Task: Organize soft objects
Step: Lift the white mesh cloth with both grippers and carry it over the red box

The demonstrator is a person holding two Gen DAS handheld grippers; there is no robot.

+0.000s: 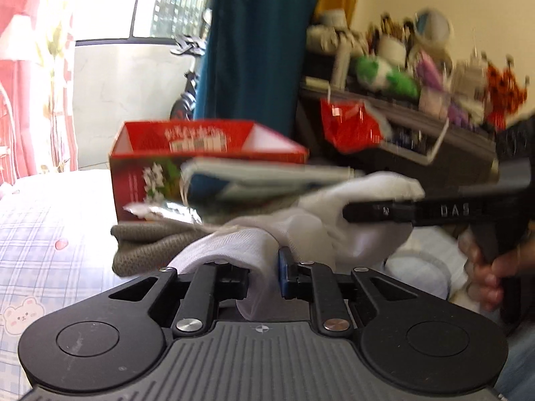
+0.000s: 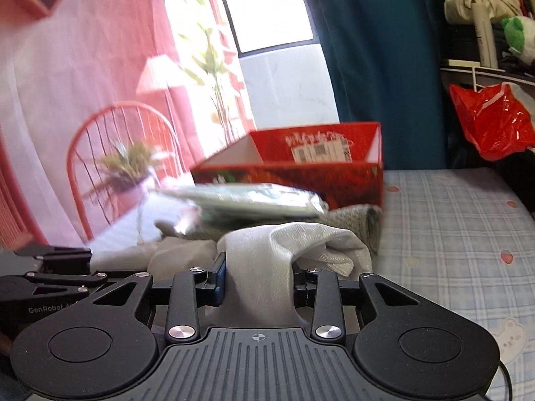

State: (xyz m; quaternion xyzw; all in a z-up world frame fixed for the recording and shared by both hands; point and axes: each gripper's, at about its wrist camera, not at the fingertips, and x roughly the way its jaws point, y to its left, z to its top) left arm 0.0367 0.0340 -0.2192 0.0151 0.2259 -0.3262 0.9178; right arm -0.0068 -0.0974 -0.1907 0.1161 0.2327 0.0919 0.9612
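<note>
A soft white folded cloth [image 1: 301, 230] was clamped by left claw [image 1: 264, 274] and right claw [image 2: 259, 280], at lower centre, before an open red cardboard box [image 2: 351, 180].

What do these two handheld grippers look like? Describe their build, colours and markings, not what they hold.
Both are black plastic with a grey ribbed centre plate bearing a crosshair mark, round side caps, silver pivot screws and a blue pad on one finger. The left gripper and right gripper match; the left's body reads "GenRobot" in the right wrist view.

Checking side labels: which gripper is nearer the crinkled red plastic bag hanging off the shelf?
Right. The right gripper sits on the side of the red plastic bag, shut on the white cloth; the left gripper, also gripping it, is farther left.
</note>
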